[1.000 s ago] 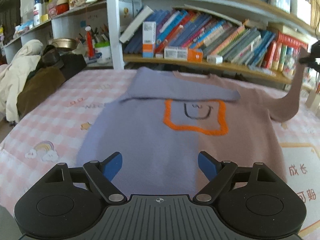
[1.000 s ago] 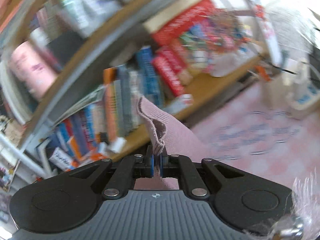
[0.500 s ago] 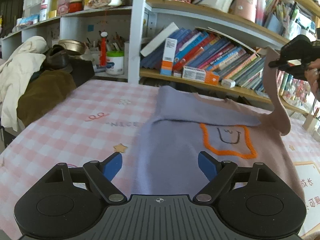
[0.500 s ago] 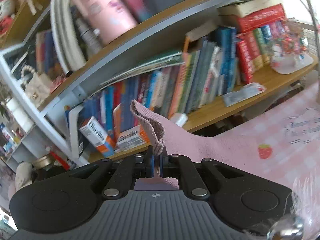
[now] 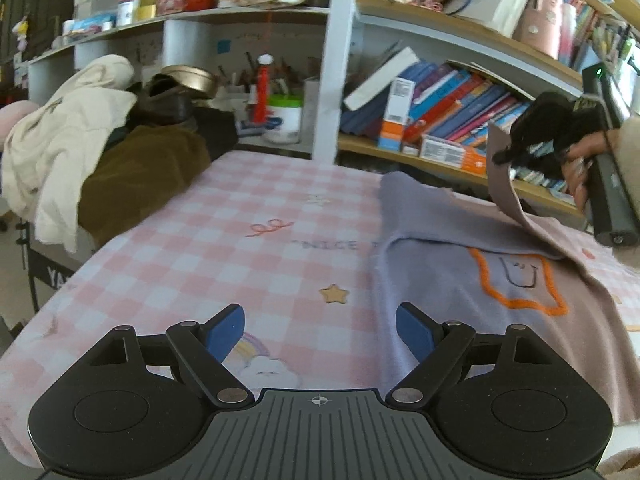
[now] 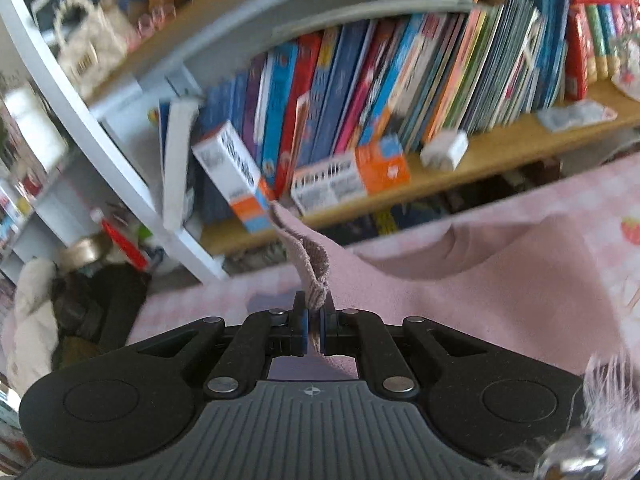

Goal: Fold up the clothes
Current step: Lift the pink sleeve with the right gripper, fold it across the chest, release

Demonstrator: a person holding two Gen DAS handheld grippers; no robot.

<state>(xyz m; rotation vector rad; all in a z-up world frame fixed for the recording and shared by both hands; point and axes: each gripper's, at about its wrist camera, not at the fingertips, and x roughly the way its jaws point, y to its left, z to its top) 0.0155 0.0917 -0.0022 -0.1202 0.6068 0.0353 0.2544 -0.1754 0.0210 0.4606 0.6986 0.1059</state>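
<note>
A sweater [image 5: 460, 276], half lavender and half mauve with an orange outlined patch, lies on the pink checked table [image 5: 248, 256]. Its lavender sleeve is folded across the chest. My right gripper [image 6: 314, 326] is shut on the cuff of the mauve sleeve [image 6: 308, 264] and holds it up over the sweater; it also shows in the left wrist view [image 5: 510, 156] at the right. My left gripper [image 5: 320, 330] is open and empty, low over the table just left of the sweater's hem.
A bookshelf [image 5: 452, 92] full of books stands behind the table. A pile of cream and brown clothes [image 5: 92, 152] lies at the table's far left corner. A white jar [image 5: 285, 114] and red bottle [image 5: 262, 88] stand on the left shelf.
My right gripper has carried the mauve sleeve up and leftward over the sweater's body. My left gripper has shifted left, so the sweater now sits to its right.
</note>
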